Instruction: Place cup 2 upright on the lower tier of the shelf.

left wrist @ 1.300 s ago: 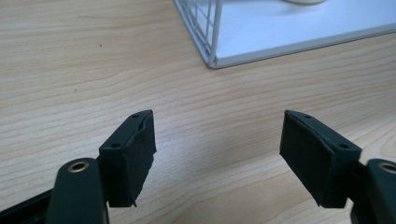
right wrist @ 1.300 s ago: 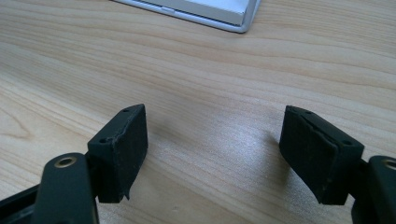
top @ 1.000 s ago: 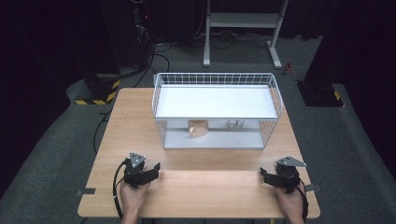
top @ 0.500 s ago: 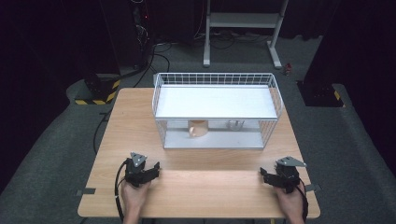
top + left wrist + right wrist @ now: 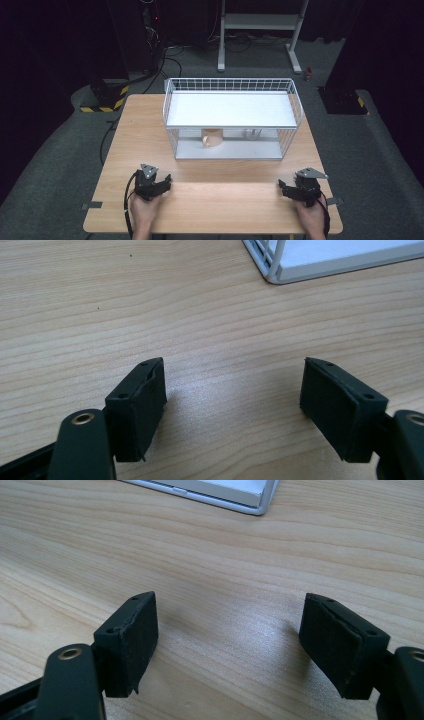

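Note:
A white wire-sided shelf rack (image 5: 231, 120) stands at the middle back of the wooden table (image 5: 215, 200). Under its top shelf sits a tan cup-like object (image 5: 211, 137), and beside it a small clear thing (image 5: 251, 134) that I cannot identify. My left gripper (image 5: 162, 181) rests near the table's front left, held by a hand; its jaws stand open over bare wood (image 5: 232, 390). At the front right my right gripper (image 5: 286, 189) is also open, with nothing between its black pads (image 5: 134, 630). The rack's corner (image 5: 272, 270) shows at the top of the left gripper view.
The rack's white base edge (image 5: 225, 495) lies ahead in the right gripper view. Bare tabletop stretches between the two grippers and the rack. Beyond the table are dark floor, cables (image 5: 165, 60) and a white stand (image 5: 260, 30).

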Available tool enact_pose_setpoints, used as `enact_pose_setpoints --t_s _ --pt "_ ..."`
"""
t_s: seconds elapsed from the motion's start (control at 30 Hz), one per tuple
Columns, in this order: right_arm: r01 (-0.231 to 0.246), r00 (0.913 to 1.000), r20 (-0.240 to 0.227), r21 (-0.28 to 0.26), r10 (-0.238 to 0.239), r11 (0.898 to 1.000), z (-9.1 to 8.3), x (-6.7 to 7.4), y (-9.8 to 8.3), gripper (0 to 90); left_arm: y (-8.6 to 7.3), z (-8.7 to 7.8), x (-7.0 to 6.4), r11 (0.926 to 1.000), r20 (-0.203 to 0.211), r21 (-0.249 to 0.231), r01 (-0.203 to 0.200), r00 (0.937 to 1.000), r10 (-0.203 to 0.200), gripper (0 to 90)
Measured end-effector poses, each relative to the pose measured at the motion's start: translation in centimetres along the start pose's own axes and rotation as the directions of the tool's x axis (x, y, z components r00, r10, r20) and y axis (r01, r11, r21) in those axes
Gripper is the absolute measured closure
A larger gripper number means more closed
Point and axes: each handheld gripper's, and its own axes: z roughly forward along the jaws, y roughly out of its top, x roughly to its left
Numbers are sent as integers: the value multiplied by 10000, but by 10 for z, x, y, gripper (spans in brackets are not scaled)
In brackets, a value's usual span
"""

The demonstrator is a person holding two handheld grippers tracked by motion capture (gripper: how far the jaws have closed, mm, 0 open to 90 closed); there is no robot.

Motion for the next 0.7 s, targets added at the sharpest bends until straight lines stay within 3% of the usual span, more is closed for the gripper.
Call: enact_pose_setpoints --t_s 0.7 --pt "-2 10000 0 -2 2 10000 0 0 0 239 0 0 1 10000 78 45 87 9999 -87 238"
